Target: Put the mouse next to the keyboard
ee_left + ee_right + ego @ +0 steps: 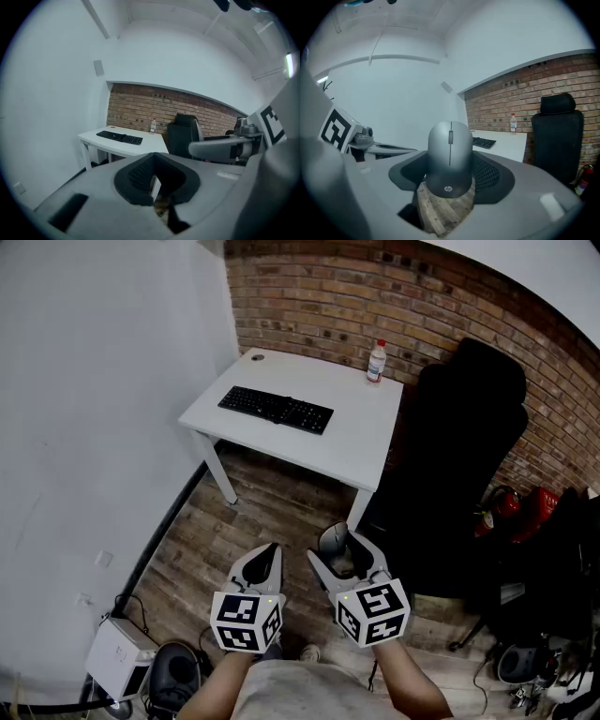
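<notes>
A grey mouse [450, 157] sits upright between the black pads of my right gripper [451, 174], which is shut on it. In the head view the mouse [333, 538] shows at the tip of that gripper [343, 549], low over the wooden floor. My left gripper [264, 563] hangs beside it with its jaws together and nothing in them [157, 180]. The black keyboard [277, 410] lies on the white table [356, 442] some way ahead of both grippers, towards the table's left side.
A plastic bottle [376, 362] stands at the table's back right by the brick wall. A black office chair [464, 446] is right of the table. A white box [120, 652] sits on the floor at lower left, and red gear [511, 504] lies at the right.
</notes>
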Action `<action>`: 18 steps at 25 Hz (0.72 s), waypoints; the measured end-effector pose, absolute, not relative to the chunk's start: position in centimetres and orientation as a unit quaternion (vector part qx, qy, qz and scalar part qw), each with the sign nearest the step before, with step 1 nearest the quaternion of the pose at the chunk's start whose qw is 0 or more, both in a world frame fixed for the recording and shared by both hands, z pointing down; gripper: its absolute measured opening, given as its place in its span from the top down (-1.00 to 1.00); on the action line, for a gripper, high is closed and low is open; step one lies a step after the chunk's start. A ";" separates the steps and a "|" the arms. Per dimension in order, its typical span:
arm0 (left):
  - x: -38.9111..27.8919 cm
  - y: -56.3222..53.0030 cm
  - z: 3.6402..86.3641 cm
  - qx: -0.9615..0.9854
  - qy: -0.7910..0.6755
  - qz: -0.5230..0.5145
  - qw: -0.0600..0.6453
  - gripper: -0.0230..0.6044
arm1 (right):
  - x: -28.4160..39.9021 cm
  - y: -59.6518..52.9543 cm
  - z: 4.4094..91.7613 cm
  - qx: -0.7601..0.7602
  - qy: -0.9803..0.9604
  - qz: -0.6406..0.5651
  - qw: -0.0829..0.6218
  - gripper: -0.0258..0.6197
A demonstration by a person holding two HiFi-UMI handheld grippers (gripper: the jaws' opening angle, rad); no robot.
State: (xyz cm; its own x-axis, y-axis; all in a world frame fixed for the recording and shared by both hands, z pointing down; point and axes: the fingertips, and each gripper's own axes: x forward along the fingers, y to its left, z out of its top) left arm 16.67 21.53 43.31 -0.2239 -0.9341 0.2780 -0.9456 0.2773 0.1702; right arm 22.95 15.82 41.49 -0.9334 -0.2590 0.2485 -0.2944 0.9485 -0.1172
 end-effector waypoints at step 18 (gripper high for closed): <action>10.4 21.6 44.1 0.585 -0.792 0.012 0.172 0.94 | 16.6 15.7 42.6 0.121 -0.982 0.077 0.126 -0.01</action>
